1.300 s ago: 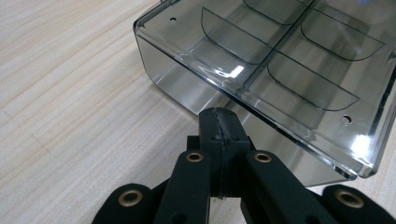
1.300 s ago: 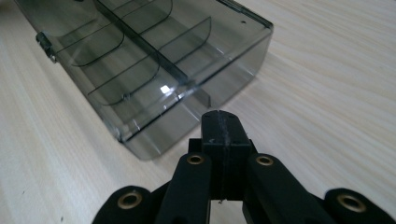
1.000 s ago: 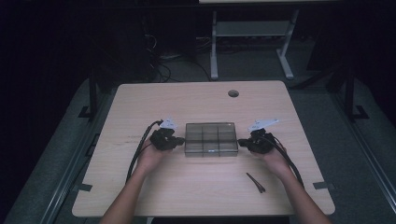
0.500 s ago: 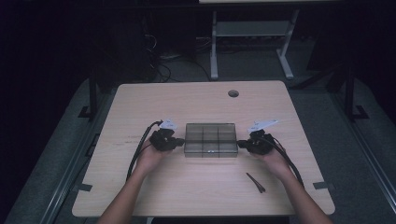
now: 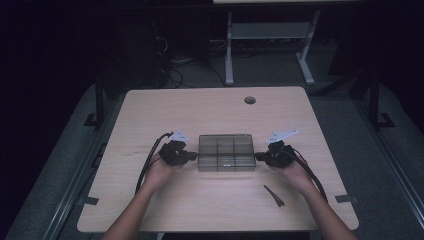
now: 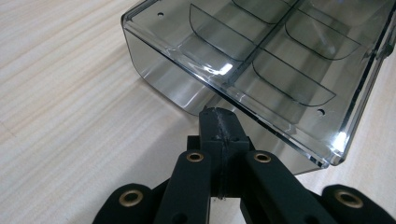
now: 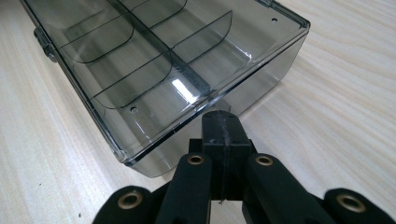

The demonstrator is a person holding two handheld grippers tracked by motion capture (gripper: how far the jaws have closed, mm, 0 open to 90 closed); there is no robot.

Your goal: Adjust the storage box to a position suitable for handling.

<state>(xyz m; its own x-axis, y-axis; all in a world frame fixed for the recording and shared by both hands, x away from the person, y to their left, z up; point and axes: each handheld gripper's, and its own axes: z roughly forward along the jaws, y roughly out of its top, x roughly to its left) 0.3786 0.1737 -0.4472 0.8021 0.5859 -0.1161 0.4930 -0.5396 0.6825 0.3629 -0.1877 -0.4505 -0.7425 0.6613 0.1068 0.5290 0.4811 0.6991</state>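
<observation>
Smoked clear compartment box (image 5: 226,152) near middle of light wooden table (image 5: 200,110), lid down, dividers visible through top. Lying flat, long side across the table.

Left claw (image 5: 192,156) at box's left end, jaws pressed fully together, nothing between them. In left gripper view, closed tip (image 6: 219,122) right against the box's end wall (image 6: 187,88), just under the lid's rim; touching or a hair off, hard to tell.

Right claw (image 5: 259,156) at box's right end, mirror pose. Jaws likewise fully together, nothing gripped. In right gripper view, tip (image 7: 222,125) at the end wall (image 7: 261,79) below the lid edge, contact not certain.

Box thus flanked between both claw tips, one at each short end. Hands wrapped around gripper bodies, forearms entering from the near edge. Cables trailing back along each wrist.

Small dark slim object (image 5: 274,195) on table near right forearm, well apart from box; identity unclear.

Round grommet hole (image 5: 250,100) toward far edge of table.
</observation>
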